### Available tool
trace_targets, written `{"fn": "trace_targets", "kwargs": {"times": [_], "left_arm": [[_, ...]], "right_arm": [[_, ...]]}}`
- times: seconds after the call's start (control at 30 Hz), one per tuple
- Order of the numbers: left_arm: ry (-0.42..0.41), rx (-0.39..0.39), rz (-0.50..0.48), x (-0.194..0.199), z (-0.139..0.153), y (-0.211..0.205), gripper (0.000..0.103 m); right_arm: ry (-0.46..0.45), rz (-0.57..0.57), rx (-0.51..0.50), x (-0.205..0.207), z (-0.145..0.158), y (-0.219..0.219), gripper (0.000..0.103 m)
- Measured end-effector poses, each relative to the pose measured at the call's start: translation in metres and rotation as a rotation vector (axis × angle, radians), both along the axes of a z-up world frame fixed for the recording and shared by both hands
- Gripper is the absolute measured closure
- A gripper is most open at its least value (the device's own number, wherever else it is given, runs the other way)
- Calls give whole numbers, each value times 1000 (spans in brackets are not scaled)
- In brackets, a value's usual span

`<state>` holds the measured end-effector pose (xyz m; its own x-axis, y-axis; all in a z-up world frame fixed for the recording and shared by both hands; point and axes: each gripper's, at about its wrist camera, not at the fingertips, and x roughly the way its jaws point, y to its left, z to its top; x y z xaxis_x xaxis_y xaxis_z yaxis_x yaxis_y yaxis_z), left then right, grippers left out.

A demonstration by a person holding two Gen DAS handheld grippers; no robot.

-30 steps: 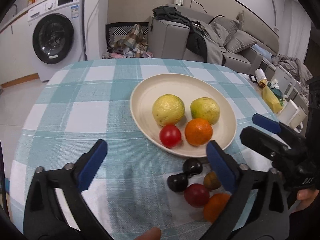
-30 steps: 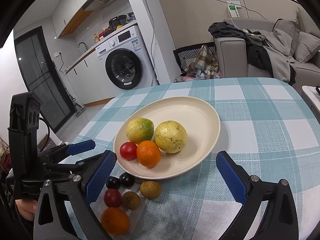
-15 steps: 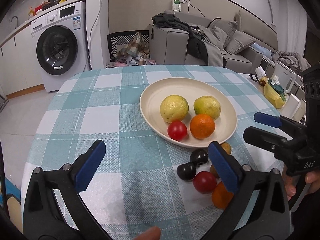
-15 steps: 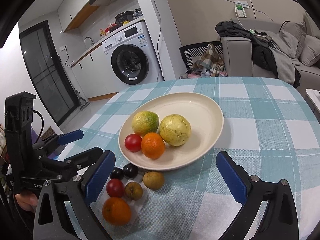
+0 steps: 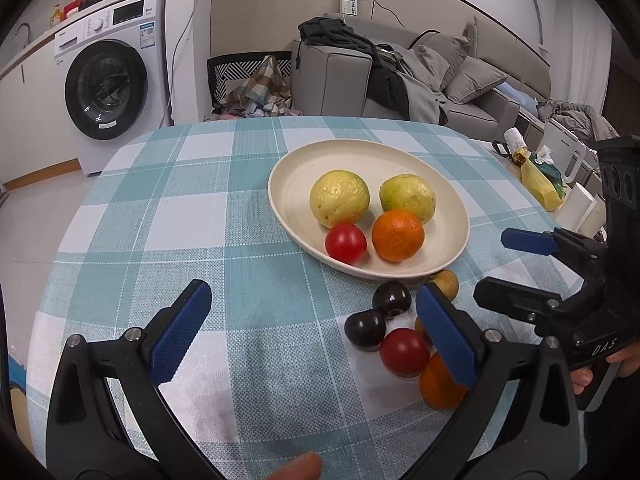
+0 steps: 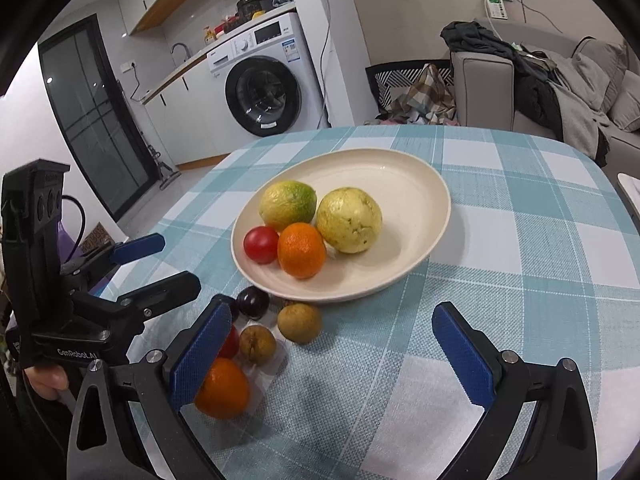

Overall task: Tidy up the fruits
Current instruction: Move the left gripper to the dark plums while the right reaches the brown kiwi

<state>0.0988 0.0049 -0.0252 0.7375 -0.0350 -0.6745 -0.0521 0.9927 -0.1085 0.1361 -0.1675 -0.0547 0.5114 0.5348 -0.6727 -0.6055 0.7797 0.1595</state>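
Well, both grippers hang wide apart and empty, the left gripper [image 5: 312, 330] and right gripper [image 6: 334, 346] over the checked table. Loose fruits [image 6: 299, 322] sit clustered just beside the plate [image 6: 416, 196]: small, round, smooth, likely to roll, so pinch across the middle gently. A blue pad [image 6: 202, 354] half hides the red one.

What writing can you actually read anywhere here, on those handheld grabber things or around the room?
"DAS": on the body of the right gripper, seen from the left wrist camera.
"GenRobot.AI": on the body of the left gripper, seen from the right wrist camera.
Washing machine: panel markings and stickers are too small to read.
Wall sticker with green print: blurred, unreadable.
Bottle label beside the table: too small to read.
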Motion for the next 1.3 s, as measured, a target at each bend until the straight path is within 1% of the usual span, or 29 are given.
{"fn": "trace_targets", "kwargs": {"times": [0.07, 0.17, 0.27, 0.37, 0.43, 0.57, 0.63, 0.67, 0.73, 0.8, 0.9, 1.0, 1.03, 1.1, 1.3], "left_arm": [[7, -3, -5, 0, -2, 1, 1], [22, -21, -12, 1, -6, 2, 1], [23, -31, -17, 1, -6, 3, 1], [29, -27, -13, 1, -7, 3, 1], [36, -27, -13, 1, -9, 3, 1], [52, -33, -9, 4, -12, 4, 2], [54, -38, -6, 5, -13, 5, 4], [58, -43, -4, 5, -14, 6, 7], [71, -58, -2, 8, -16, 9, 13], [82, -69, -4, 9, -18, 10, 20], [92, -75, -11, 11, -21, 11, 24], [96, -79, -26, 12, -23, 9, 25], [96, -79, -31, 13, -24, 8, 25], [100, -79, -43, 13, -25, 6, 27], [100, -90, -51, 12, -25, 6, 27]], "right_arm": [[-10, -2, -14, -1, 0, -1, 0], [38, 9, 9, 2, -3, -4, 0], [63, 18, 20, 3, -6, -4, 2], [80, 34, 18, 2, -10, -2, 10], [95, 44, 17, 2, -13, 1, 18], [116, 42, 26, 3, -18, 3, 25], [128, 38, 42, 4, -19, 3, 32], [130, 34, 45, 4, -20, 3, 34], [140, 32, 46, 5, -21, 5, 41], [142, 37, 44, 4, -21, 7, 43], [152, 47, 52, 3, -21, 10, 47], [148, 51, 51, 4, -21, 14, 52], [153, 52, 56, 5, -21, 14, 56], [166, 54, 67, 7, -21, 15, 59], [209, 57, 104, 12, -22, 12, 69]]}}
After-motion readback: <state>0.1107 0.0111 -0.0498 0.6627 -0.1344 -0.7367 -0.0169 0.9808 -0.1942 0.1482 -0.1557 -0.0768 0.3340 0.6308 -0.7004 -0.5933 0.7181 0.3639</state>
